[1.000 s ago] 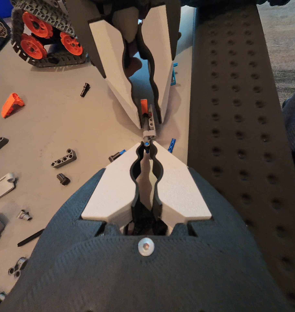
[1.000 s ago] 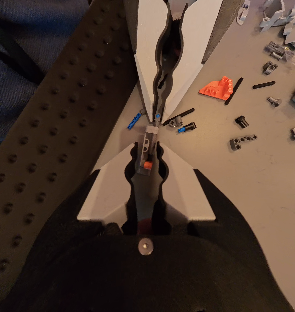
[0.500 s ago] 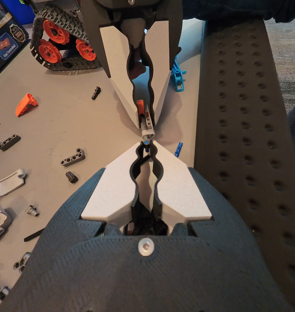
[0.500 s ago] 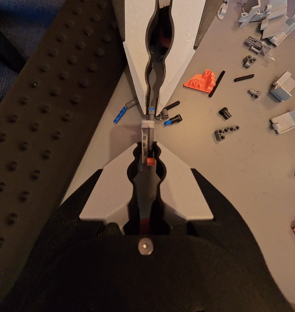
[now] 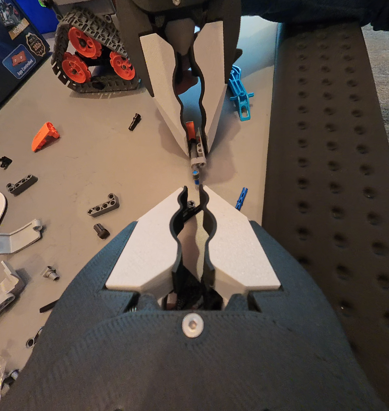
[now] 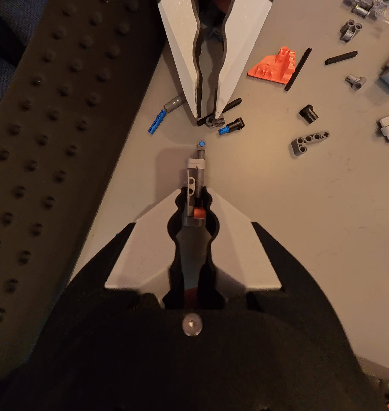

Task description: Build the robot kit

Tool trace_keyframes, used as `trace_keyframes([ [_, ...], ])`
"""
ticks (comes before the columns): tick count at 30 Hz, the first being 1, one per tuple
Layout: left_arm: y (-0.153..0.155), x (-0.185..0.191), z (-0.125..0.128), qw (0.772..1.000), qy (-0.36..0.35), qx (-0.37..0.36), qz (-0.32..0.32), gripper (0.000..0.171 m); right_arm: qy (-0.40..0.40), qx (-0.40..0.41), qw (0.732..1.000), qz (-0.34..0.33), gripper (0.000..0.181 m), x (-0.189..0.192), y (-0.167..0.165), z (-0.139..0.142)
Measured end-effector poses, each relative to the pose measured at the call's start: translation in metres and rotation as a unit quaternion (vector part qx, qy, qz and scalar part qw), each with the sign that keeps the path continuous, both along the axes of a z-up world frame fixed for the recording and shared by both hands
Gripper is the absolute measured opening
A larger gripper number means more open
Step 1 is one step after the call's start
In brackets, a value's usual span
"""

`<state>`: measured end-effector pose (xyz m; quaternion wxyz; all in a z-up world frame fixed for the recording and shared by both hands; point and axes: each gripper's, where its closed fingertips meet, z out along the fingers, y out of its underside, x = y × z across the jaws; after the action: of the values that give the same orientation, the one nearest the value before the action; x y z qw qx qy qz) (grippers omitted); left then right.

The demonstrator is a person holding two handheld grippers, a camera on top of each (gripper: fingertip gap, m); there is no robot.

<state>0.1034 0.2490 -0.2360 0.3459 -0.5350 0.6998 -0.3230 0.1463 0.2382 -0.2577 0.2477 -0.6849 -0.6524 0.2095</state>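
Left wrist view: left gripper (image 5: 193, 188) at lower centre, its white fingers (image 5: 158, 240) slightly parted at the tips with nothing clamped; a black axle (image 5: 190, 210) lies on the grey table (image 5: 95, 155) under the gap.
Right wrist view: right gripper (image 6: 192, 191) at lower centre, closed on a small grey actuator piece (image 6: 194, 182) with an orange knob; its rod ends in a blue-centred tip that points up-frame, clear of the left gripper.
Gap: the two grippers face tip to tip, apart.
Near the tips: a blue pin (image 6: 157, 121), a black-and-blue pin (image 6: 231, 126) and a bent grey beam (image 6: 309, 141).
Upper left, left wrist view: a tracked assembly (image 5: 93, 60) with orange wheels, beside a dark blue box (image 5: 13, 53) bearing printed labels.
Right side, left wrist view: a dark studded mat (image 5: 331, 155) at the table edge.
Other parts: an orange wedge (image 6: 274, 66) and a bright blue part (image 5: 240, 91).
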Motion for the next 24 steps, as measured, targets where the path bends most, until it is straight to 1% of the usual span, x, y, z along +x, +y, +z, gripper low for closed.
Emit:
trace_keyframes([
  [2,0.001,0.000,0.001,1.000,-0.003,0.001,0.003,0.010,0.001,-0.004,1.000,-0.004,0.014,0.001,0.000,0.000],
  [4,0.003,0.000,0.003,1.000,-0.007,0.000,0.007,0.012,-0.001,0.000,1.000,-0.009,0.022,0.000,0.001,0.000],
  [7,0.006,0.000,0.006,1.000,-0.014,0.001,0.013,0.012,0.002,0.003,1.000,-0.011,0.027,0.000,0.002,0.002],
  [16,0.016,-0.001,0.020,0.998,-0.045,0.014,0.037,0.011,0.047,0.026,0.998,-0.028,0.029,-0.002,0.010,0.023],
  [19,0.022,-0.002,0.029,0.997,-0.062,0.016,0.051,0.010,0.056,0.038,0.997,-0.044,0.031,-0.003,0.017,0.031],
  [24,0.033,-0.007,0.045,0.992,-0.094,0.019,0.080,0.008,0.075,0.075,0.992,-0.063,0.028,-0.007,0.026,0.048],
])
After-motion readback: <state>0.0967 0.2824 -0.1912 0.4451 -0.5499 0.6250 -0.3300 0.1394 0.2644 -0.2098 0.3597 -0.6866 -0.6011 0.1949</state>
